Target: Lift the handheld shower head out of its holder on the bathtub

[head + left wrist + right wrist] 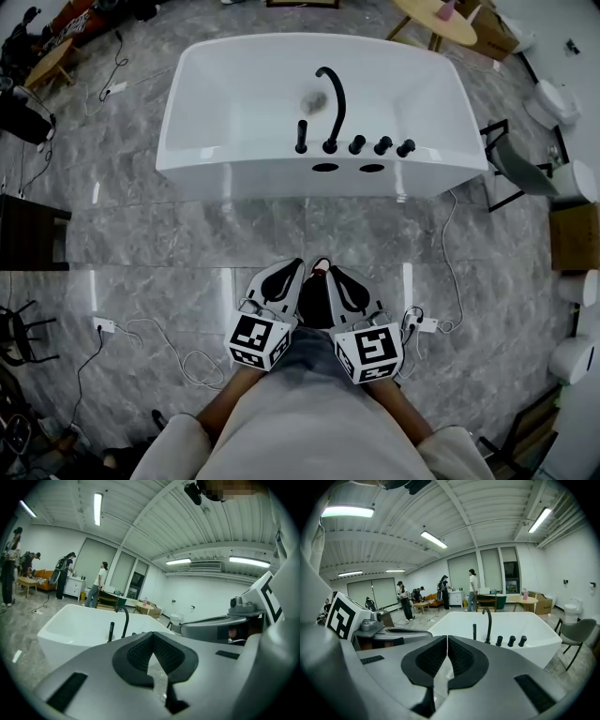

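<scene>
The white bathtub [234, 112] stands on the grey floor ahead of me. On its near rim the handheld shower head [302, 137] stands upright as a slim black rod in its holder, just left of the curved black spout [333, 98] and three black knobs [382, 145]. My left gripper [294, 269] and right gripper [330, 273] hang side by side, well short of the tub, both shut and empty. The left gripper view shows its pads [140, 653] together, with the shower head [111, 632] beyond. The right gripper view shows the same: its fingertips [459, 656] closed, the shower head [474, 631] far off.
Cables and power strips [103, 325] lie on the floor on both sides of me. A dark cabinet [28, 234] is at the left, a chair [511, 169] by the tub's right end, a round wooden table [436, 19] behind it. Several people [472, 590] stand beyond the tub.
</scene>
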Tool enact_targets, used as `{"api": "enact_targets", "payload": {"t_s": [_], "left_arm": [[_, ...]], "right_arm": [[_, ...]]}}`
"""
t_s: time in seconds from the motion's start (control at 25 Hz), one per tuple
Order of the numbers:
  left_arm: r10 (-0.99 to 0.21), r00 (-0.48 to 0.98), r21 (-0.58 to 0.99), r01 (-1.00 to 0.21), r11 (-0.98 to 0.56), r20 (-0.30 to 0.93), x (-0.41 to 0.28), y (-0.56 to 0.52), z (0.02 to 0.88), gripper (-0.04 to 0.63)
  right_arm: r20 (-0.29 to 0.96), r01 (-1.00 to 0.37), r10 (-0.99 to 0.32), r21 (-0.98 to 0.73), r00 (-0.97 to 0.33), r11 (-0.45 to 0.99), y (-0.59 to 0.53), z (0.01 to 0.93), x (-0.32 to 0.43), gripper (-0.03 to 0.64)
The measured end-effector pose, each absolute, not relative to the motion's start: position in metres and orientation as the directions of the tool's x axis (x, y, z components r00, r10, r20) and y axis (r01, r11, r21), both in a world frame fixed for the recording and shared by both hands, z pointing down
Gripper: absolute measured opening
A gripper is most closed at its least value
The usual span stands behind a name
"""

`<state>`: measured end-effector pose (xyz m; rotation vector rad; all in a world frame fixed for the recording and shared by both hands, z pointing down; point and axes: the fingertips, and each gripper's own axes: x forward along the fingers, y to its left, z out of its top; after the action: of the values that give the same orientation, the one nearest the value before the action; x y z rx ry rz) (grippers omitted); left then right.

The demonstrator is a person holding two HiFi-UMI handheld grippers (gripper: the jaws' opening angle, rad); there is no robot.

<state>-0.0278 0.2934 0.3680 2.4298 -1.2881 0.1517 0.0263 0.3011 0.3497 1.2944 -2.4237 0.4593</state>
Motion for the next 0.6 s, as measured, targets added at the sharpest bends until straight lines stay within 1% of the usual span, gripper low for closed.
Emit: {"api": "enact_targets", "payload": {"t_s": [0.28,0.6], "left_arm": [[-0.767,0.561,0.281,-0.826,-0.489,0.313,-0.01,0.25,0.381,0.005],[-0.781,0.532,0.236,-0.846,-0.477,0.328,0.012,0.194,0.386,0.005]], "right_arm": [[0.497,-0.833,-0.693,-0.126,-0.523,0.539,0.253,0.365,0.042,0.02],[0.496,-0.818,-0.668,-0.178,-0.555,0.547,0.201,0.371,0.063,0.02]]}}
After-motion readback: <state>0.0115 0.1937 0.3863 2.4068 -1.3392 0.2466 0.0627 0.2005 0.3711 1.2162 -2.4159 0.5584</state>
